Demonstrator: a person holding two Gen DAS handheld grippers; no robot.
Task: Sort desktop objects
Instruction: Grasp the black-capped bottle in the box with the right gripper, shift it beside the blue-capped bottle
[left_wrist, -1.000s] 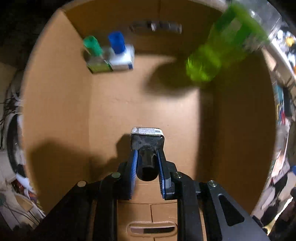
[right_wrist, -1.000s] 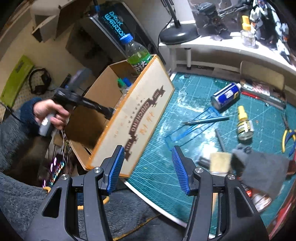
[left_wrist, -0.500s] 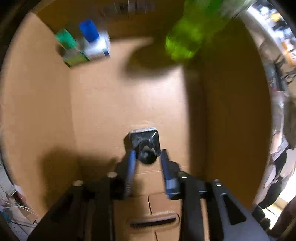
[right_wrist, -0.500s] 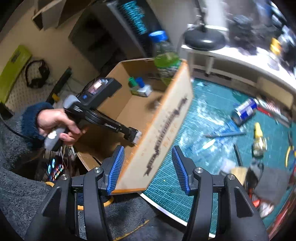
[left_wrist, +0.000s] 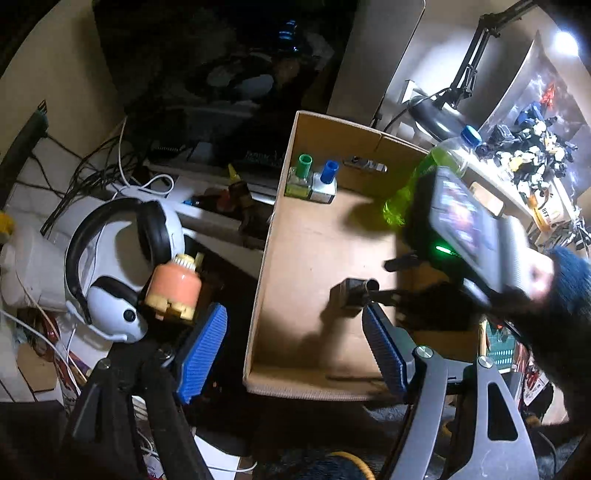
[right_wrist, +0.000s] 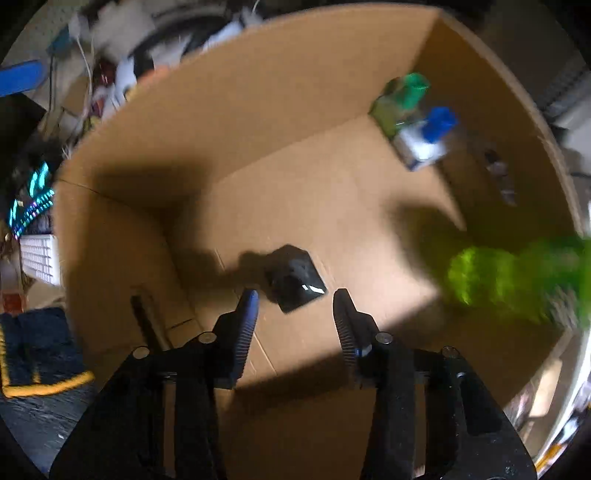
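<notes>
A cardboard box (left_wrist: 258, 295) holds a small black bottle (left_wrist: 349, 295) standing on its floor. Green-capped (left_wrist: 301, 177) and blue-capped (left_wrist: 325, 181) bottles sit in its far corner, and a green drink bottle (left_wrist: 417, 184) leans at its right side. My left gripper (left_wrist: 295, 328) hangs high over the box's left wall, its jaws opening wide with nothing between them. My right gripper (right_wrist: 295, 297) points straight down into the box (right_wrist: 147, 155). Its jaws are closing just above the black bottle (right_wrist: 295, 277), and the pads do not touch it.
White and black headphones (left_wrist: 110, 266), an orange cartridge (left_wrist: 177, 291) and tangled cables lie left of the box. A hand in a blue sleeve (left_wrist: 569, 280) reaches into the box from the right. A shelf of figurines (left_wrist: 528, 155) and a lamp stand behind.
My left gripper let go of the black bottle, opened and rose up and out of the box. My right gripper swung from over the cutting mat into the box and narrowed its jaws.
</notes>
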